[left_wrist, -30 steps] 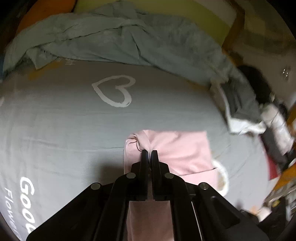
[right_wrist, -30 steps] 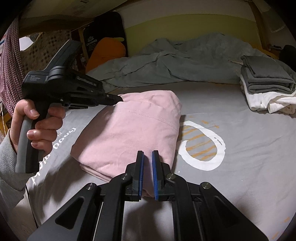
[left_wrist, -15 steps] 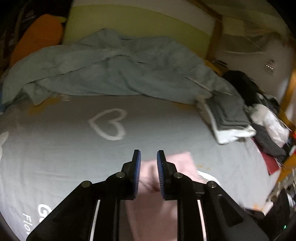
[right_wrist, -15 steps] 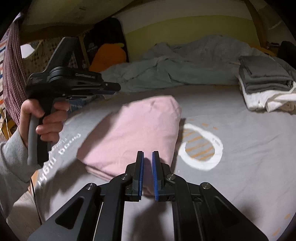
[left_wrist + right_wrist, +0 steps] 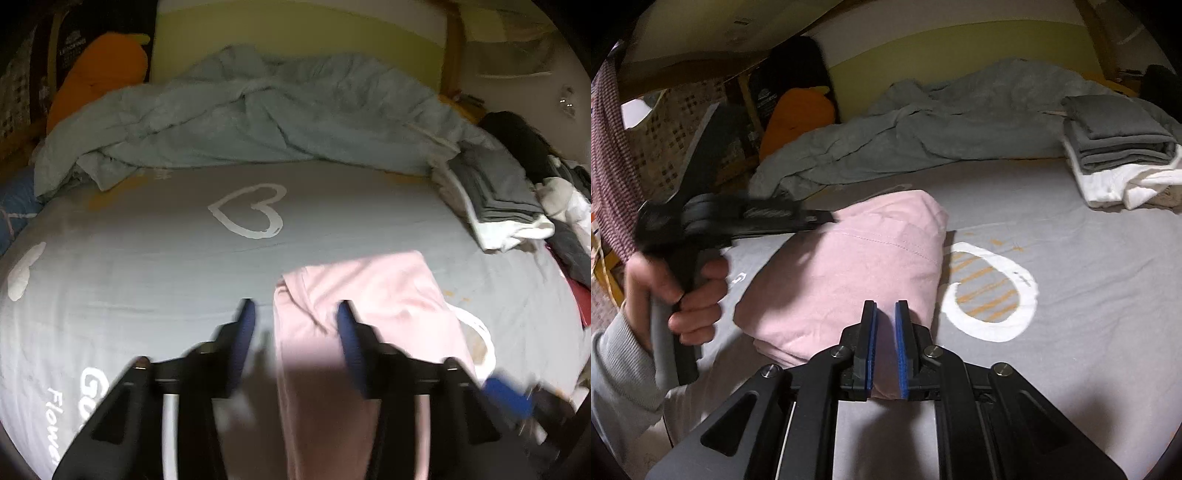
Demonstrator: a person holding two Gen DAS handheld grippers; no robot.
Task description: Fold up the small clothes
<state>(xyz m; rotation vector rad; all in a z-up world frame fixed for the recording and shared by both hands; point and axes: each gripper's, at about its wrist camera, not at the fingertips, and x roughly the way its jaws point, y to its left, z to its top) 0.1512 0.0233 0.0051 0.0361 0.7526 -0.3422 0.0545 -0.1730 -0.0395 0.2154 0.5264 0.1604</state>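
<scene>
A pink garment [image 5: 849, 266] lies folded into a compact bundle on the grey bedsheet [image 5: 1071, 295], near the front edge of the bed. The left gripper [image 5: 293, 319], jaws just opened wide, hangs above one corner with nothing held. The right gripper [image 5: 885, 332], jaws just parting to a narrow gap, has the bundle's near edge between its pads, apparently let go. This piece looks finished; placing it on the stack of folded clothes [image 5: 1119, 155] at the far side seems what is left.
</scene>
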